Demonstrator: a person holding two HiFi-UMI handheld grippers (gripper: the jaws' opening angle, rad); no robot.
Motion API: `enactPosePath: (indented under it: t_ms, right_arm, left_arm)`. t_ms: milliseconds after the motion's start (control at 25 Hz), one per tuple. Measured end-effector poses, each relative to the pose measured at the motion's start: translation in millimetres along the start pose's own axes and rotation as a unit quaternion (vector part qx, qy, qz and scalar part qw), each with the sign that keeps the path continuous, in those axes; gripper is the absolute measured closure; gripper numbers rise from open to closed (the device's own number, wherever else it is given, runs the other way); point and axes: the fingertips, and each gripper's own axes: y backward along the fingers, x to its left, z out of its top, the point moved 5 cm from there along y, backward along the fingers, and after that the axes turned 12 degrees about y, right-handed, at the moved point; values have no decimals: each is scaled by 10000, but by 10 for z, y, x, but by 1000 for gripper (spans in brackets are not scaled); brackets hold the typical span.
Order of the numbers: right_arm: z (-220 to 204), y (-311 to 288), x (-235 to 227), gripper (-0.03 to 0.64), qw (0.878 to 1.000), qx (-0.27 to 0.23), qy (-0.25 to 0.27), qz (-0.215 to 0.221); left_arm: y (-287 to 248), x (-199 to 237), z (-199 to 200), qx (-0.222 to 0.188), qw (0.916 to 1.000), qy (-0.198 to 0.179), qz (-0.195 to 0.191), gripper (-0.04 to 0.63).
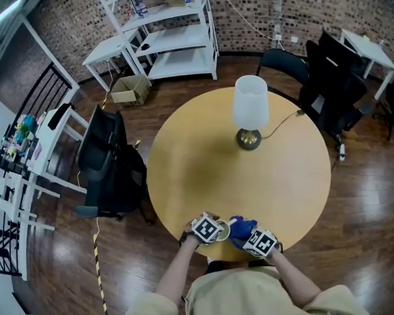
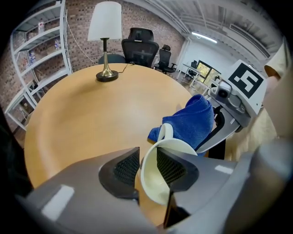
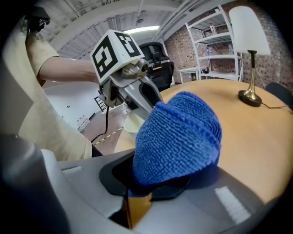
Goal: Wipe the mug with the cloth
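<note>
A cream mug (image 2: 158,178) hangs tilted over the near edge of the round wooden table (image 1: 204,160). My left gripper (image 2: 147,167) is shut on its wall, one pad inside the rim and one outside, with the handle pointing away. In the head view the mug (image 1: 222,230) sits right beside the left gripper (image 1: 212,229). A blue cloth (image 3: 178,137) is bunched in my right gripper (image 3: 158,176), which is shut on it, and the folds hide the fingertips. The cloth (image 1: 242,228) lies right against the mug's far side; actual contact is unclear.
A brass lamp with a white shade (image 1: 250,111) stands at the far side of the table, its cord trailing right. A black office chair (image 1: 108,165) sits left of the table, with more black chairs (image 1: 331,74) at the far right. White shelving (image 1: 171,36) is behind.
</note>
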Motion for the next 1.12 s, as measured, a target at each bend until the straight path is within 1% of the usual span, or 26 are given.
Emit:
enactPosePath:
  t_ms: [40,120,240,360,440,480,600,720,800,880,1000,1120]
  right_arm:
    - [-2,-1,-4,555,10000,-26,51,61]
    - [-5,-16,-22,555,9997,-42,163,171]
    - [6,-40,-49,555,9994,-42,246,239]
    - [10,-31,-61,555,9998,-31,143,150]
    - [28,-33,-56,555,9999,-52,87,100]
    - [37,-37,-52,555,9999,-50,73,82]
    - [56,-50,-39,555,10000,-5,62,26]
    - [77,-60,-38,555,10000,30,36,-46]
    - [90,-71,-44,555,10000,38,6,-91]
    - [106,-71,-49,555,9999,32,-8,-114]
    - [135,-58,-46,555,9999,14,-3,-130]
    - [168,-59,-60,555,9998,10,-31,-186]
  left_arm:
    - [0,7,2,24,10000,-21,-19,489]
    - [-15,-8,11,25,9998,41,-179,494]
    - [-37,10,11,-27,9990,324,-302,494]
    - [-11,77,-35,-188,9948,958,-303,495]
    - [14,150,-74,-375,9875,1503,-289,505]
    - [27,191,-96,-470,9820,1809,-286,509]
    - [56,280,-161,-719,9606,2670,-260,512]
    - [71,303,-212,-873,9408,3274,-127,512]
    - [91,323,-246,-1015,9244,3676,-5,512]
    - [109,344,-284,-1195,9016,4158,70,512]
    - [119,359,-348,-1469,8619,4852,86,512]
    - [127,361,-419,-1753,8235,5394,98,511]
